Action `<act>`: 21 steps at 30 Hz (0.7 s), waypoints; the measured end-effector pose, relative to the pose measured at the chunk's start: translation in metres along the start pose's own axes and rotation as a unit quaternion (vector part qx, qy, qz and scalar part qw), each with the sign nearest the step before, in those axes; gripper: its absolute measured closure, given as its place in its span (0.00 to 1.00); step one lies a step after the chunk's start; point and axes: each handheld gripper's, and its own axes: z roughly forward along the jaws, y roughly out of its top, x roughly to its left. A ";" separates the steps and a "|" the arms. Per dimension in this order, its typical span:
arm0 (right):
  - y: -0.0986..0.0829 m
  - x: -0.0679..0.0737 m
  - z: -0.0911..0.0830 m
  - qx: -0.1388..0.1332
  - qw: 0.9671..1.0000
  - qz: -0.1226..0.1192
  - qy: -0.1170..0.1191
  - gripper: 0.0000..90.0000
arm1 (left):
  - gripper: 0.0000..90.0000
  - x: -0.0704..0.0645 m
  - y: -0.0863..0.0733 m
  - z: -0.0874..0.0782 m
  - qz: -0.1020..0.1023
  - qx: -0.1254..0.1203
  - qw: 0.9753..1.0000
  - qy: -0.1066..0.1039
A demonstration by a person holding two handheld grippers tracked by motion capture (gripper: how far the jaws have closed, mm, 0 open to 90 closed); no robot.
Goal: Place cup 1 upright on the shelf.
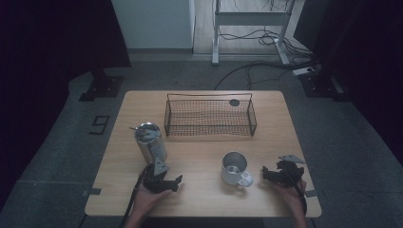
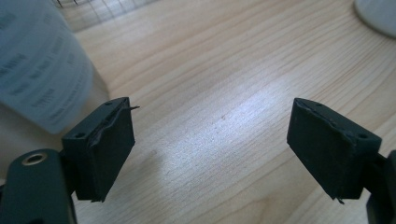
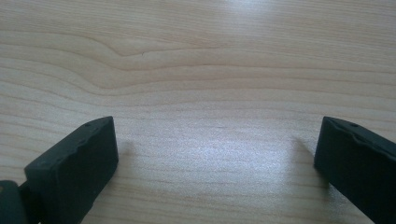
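A silver can (image 1: 150, 141) with its lid bent up stands on the wooden table (image 1: 199, 199), left of centre. A pale mug (image 1: 234, 168) stands right of centre, its handle toward the front right. My left gripper (image 1: 169, 175) rests just in front of the can, open, with bare wood between its jaws. In the left gripper view the blurred can (image 2: 42, 70) is close at the left of the left gripper (image 2: 210, 121) and the mug (image 2: 378, 16) is at the top right. My right gripper (image 1: 267, 175) lies right of the mug. The right gripper (image 3: 217, 126) is open over bare wood.
A dark wire basket (image 1: 209, 124) stands at the back centre of the table, with a small dark disc (image 1: 234, 102) near its far right corner. Cables and a metal frame (image 1: 249, 19) lie on the floor beyond the table.
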 end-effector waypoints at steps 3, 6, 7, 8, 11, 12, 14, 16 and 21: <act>0.000 0.000 0.000 0.000 1.000 0.000 0.000 0.00 | 0.17 0.002 0.001 -0.005 -0.005 -0.012 1.000 0.001; 0.000 -0.001 0.000 0.000 1.000 0.001 0.001 0.00 | 0.17 0.004 0.002 -0.012 -0.007 -0.028 1.000 0.001; 0.000 -0.001 0.000 0.000 1.000 0.002 0.000 0.00 | 0.17 0.004 0.004 -0.015 -0.010 -0.035 0.999 0.003; 0.000 -0.001 0.000 0.000 1.000 0.002 0.000 0.00 | 0.17 0.004 0.004 -0.015 -0.010 -0.035 0.999 0.003; 0.001 -0.002 0.001 0.000 1.000 0.001 0.000 0.00 | 0.17 0.006 0.005 -0.021 -0.020 -0.044 0.999 0.003; 0.001 -0.002 0.001 0.000 1.000 0.001 0.000 0.00 | 0.17 0.006 0.005 -0.021 -0.020 -0.044 0.999 0.003; 0.001 -0.002 0.001 0.000 1.000 0.001 0.001 0.00 | 0.17 0.009 0.006 -0.026 -0.026 -0.051 0.998 0.004; 0.001 -0.002 0.001 0.000 1.000 0.001 0.001 0.00 | 0.17 0.011 0.006 -0.030 -0.029 -0.054 0.998 0.003; 0.001 -0.002 0.001 0.000 1.000 0.001 0.001 0.00 | 0.17 0.016 0.006 -0.036 -0.035 -0.064 0.997 0.003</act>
